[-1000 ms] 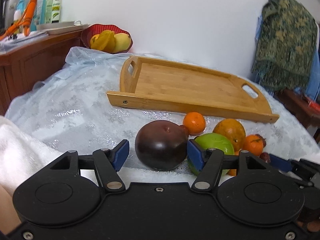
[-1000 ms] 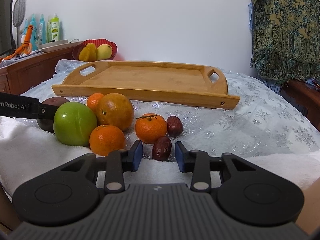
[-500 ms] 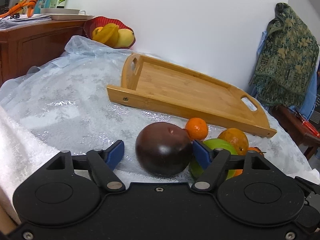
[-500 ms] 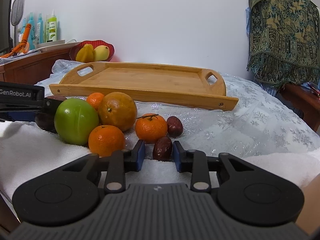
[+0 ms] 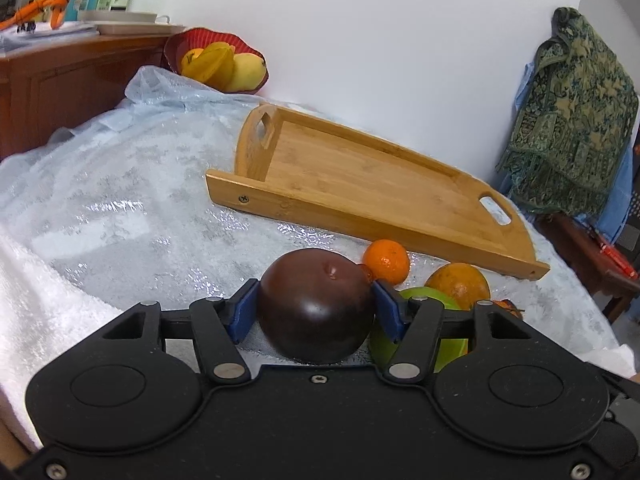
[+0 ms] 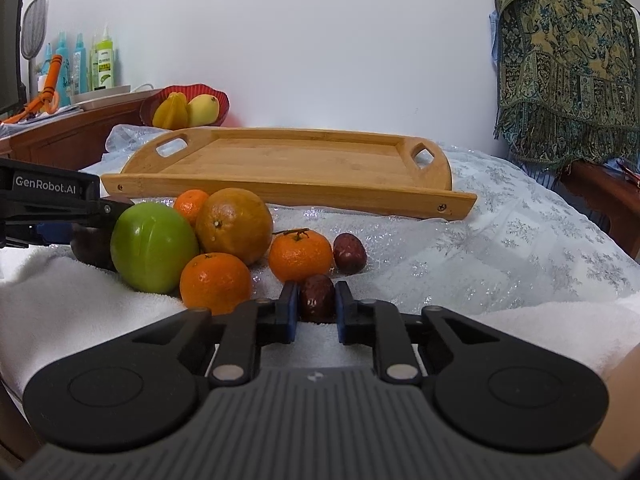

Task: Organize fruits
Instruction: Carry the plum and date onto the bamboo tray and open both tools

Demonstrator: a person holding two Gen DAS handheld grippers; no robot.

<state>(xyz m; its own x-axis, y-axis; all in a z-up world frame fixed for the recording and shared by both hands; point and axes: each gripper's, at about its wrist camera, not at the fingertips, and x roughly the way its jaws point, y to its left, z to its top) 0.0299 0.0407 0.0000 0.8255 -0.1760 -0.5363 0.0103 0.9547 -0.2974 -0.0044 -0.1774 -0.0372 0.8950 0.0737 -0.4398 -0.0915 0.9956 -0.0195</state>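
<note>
White lettering, "GenRobot.AI", ran along the black arm of the left gripper (image 5: pixel 316 310), the only writing I could read; the bottle labels on the sideboard were too small. That claw's blue pads had just closed in against both sides of a round, glossy, dark purple fruit (image 5: pixel 316 306), which sat on the white towel in front of the bamboo tray (image 5: pixel 360 184). The right gripper (image 6: pixel 316 300) had just pinched shut on a small, wrinkled, reddish-brown date (image 6: pixel 317 296), also on the towel before the tray. A second date (image 6: pixel 350 252) lay nearer the tray. Between tray and claws I counted three small tangerines (image 6: pixel 216 284), one large dull orange (image 6: pixel 234 226) and one smooth green apple (image 6: pixel 154 246), bunched and touching. The tray was flat, with two cut-out handles, resting on a glittery, snowflake-patterned cloth. Beyond it, a red scalloped bowl (image 6: pixel 216 96) held yellow fruit.
</note>
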